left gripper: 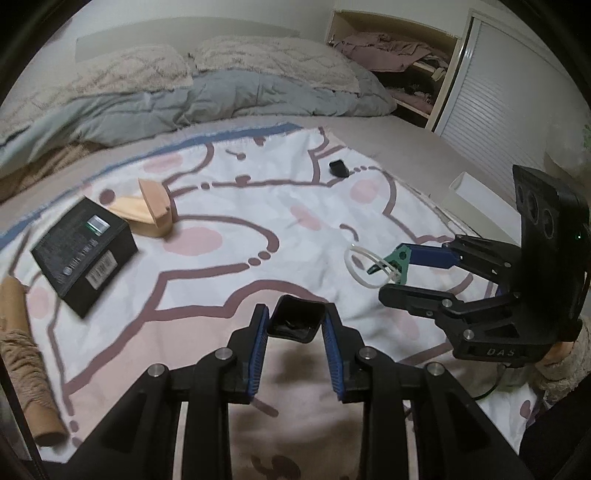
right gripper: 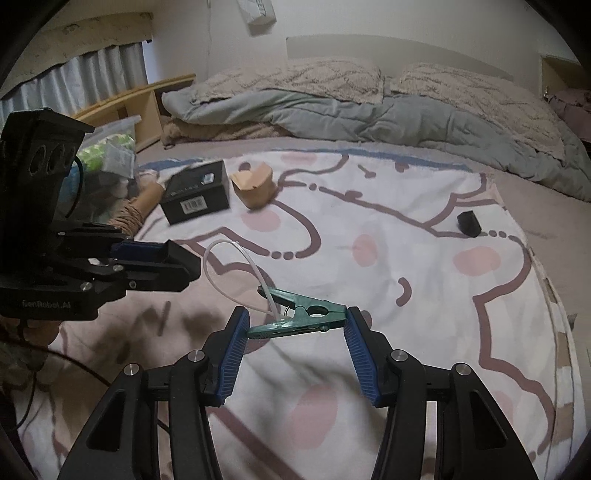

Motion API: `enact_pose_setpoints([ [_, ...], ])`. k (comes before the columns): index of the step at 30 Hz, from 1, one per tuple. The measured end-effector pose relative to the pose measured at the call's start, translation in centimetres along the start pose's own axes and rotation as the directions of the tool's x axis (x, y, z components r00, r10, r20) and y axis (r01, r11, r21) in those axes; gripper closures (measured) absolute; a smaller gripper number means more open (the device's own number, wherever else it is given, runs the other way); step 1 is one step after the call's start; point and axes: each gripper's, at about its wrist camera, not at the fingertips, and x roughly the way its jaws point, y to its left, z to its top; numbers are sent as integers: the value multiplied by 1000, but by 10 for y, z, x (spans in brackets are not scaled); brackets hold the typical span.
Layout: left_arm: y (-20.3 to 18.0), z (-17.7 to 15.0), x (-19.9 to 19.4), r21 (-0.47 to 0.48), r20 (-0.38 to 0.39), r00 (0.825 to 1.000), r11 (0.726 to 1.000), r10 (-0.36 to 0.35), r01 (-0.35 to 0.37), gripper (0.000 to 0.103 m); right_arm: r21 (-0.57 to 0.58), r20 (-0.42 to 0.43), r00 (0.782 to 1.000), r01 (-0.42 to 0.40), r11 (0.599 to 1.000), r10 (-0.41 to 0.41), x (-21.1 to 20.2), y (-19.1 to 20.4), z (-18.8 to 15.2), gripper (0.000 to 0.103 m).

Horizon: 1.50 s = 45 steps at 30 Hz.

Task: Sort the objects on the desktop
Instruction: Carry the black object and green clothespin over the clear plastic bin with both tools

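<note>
Here the right tongs [right gripper: 295,325] clamp the green clip [right gripper: 299,314] crosswise (left tongs [left gripper: 295,321] clamp a black cap [left gripper: 293,321]).

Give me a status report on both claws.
Left claw shut on small black cap. Right claw shut on green clip, white loop attached. Nothing in the way.

I am over a bed [right gripper: 517,206] spread with a white blanket [left gripper: 280,221] patterned in pink blotches and brown lines. At its head lie two textured beige pillows [left gripper: 273,59] and a rumpled grey-blue duvet [left gripper: 229,96] against a pale wall [right gripper: 424,22]. To one side stands an open shelf [left gripper: 402,55] stuffed with clothes beside a white slatted door [left gripper: 506,96] — to the other, a grey curtain [right gripper: 92,77] and a low wooden shelf [right gripper: 147,103]. The light is dim and even.
</note>
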Motion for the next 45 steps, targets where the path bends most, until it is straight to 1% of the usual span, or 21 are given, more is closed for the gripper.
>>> enact_pose_setpoints([
  [6,-12,3,-33,24,39,999,999,31,-32,74,5,30,999,-10,1000,10,-27,7,0,49],
  [9,-22,5,-53,56,66,996,996,61,-64,74,8,44,999,-20,1000,19,-40,11,2,49],
  [13,-32,9,-77,78,93,992,993,85,-93,74,21,64,996,-62,998,60,-51,16,8,50],
  [16,-35,10,-97,66,110,989,993,95,-102,74,6,74,995,-70,998,70,-58,23,14,50],
  [19,-36,12,-118,58,131,984,990,121,-129,74,-5,82,993,-82,997,82,-68,28,24,50],
  [25,-34,14,-162,12,178,969,984,174,-179,74,-12,107,990,-96,995,96,-101,37,51,49],
  [32,-35,20,-217,-26,241,935,965,259,-260,74,-25,152,983,-105,994,107,-142,55,84,49],
  [36,-27,22,-245,-81,258,916,951,308,-297,74,-12,173,977,-126,992,126,-159,68,103,49],
  [38,-22,22,-258,-110,279,901,943,333,-314,74,-6,188,972,-143,990,142,-167,76,111,49],
  [40,-15,20,-268,-141,299,883,931,363,-335,74,-12,204,966,-158,987,157,-172,87,122,49],
  [45,9,13,-287,-213,296,847,895,442,-393,74,-65,217,961,-164,984,174,-173,122,145,49],
])
